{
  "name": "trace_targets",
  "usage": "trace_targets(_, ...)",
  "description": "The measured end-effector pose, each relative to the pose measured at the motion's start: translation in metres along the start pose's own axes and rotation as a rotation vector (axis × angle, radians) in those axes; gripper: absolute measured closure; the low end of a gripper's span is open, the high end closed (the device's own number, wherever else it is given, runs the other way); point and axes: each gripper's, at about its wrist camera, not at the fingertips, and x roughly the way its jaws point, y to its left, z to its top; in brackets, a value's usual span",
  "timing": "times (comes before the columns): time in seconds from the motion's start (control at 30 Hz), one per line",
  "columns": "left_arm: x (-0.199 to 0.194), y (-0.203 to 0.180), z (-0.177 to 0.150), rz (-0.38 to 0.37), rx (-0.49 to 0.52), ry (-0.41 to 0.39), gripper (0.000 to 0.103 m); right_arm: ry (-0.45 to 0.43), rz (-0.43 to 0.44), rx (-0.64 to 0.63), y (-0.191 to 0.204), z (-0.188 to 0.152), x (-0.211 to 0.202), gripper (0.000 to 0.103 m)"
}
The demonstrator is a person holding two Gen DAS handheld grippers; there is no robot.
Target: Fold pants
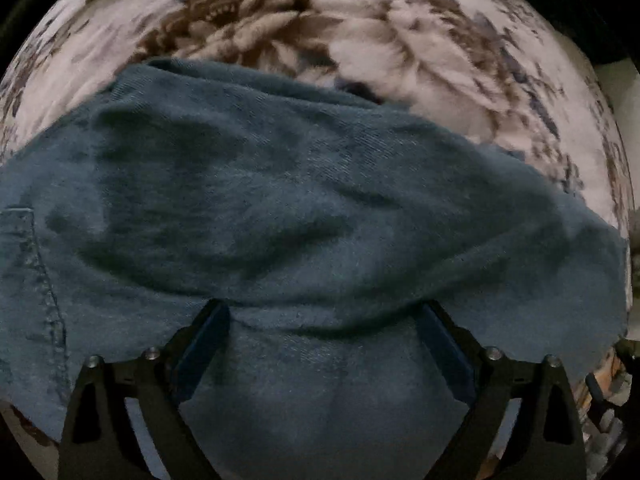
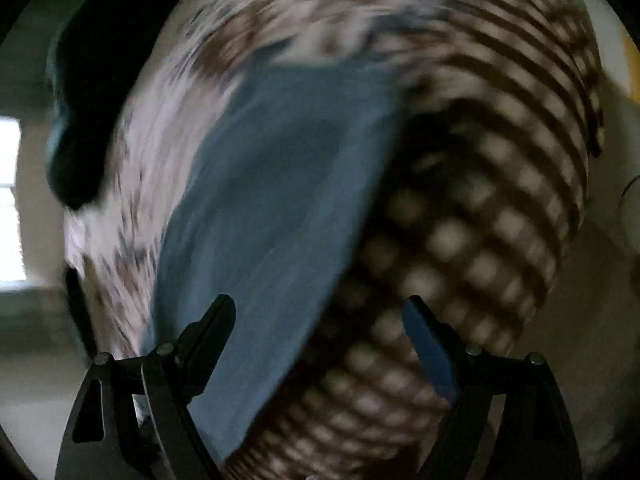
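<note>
left wrist view: sharp enough, slight blur at the top
pants [image 1: 280, 208]: blue-grey denim, fills the centre and the whole lower half; both ends cut off by the frame at 3 and 9 o'clock
seam [image 1: 48, 288]: stitched line at 8 o'clock, runs off the edge
floral bedcover [image 1: 360, 40]: white with brown and blue flowers, under the pants, seen from 10 to 2 o'clock
left gripper [image 1: 324, 316]: at 6 o'clock, fingers spread wide, denim below the gap; tips look down at or near the cloth, contact unclear
clutter at 4 o'clock: too dark and small to tell

right wrist view: heavy motion smear
pants [image 2: 272, 208]: blue strip from 12 down to 7 o'clock, lower end hidden behind the left finger [image 2: 208, 336]
checked fabric [image 2: 460, 240]: brown and cream, 2 to 6 o'clock, beside the pants; blurred
floral bedcover [image 2: 132, 200]: 9 to 12 o'clock
dark shape [image 2: 80, 120]: 10 o'clock, unidentifiable
right gripper [image 2: 320, 320]: fingers apart, nothing pinched
</note>
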Motion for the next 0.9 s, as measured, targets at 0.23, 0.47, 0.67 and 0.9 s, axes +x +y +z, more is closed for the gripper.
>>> trace_targets(0.23, 0.013, -0.012, -0.001, 0.097, -0.019, -0.064, 0.0, -0.062, 0.298, 0.077, -0.044, 0.054, 0.019, 0.014)
trace_targets(0.47, 0.006, -0.021, 0.003, 0.128, -0.057, -0.049, 0.0, -0.103, 0.515, 0.125, -0.049, 0.08, 0.039, 0.022)
trace_targets(0.67, -0.025, -0.048, 0.01, 0.114, -0.023, -0.122, 0.0, -0.09, 0.444, 0.062, -0.018, 0.085, 0.054, 0.087)
trace_targets(0.9, -0.059, -0.056, 0.008, 0.062, -0.011, -0.139, 0.0, -0.124, 0.378, -0.034, 0.048, 0.061, 0.016, 0.094)
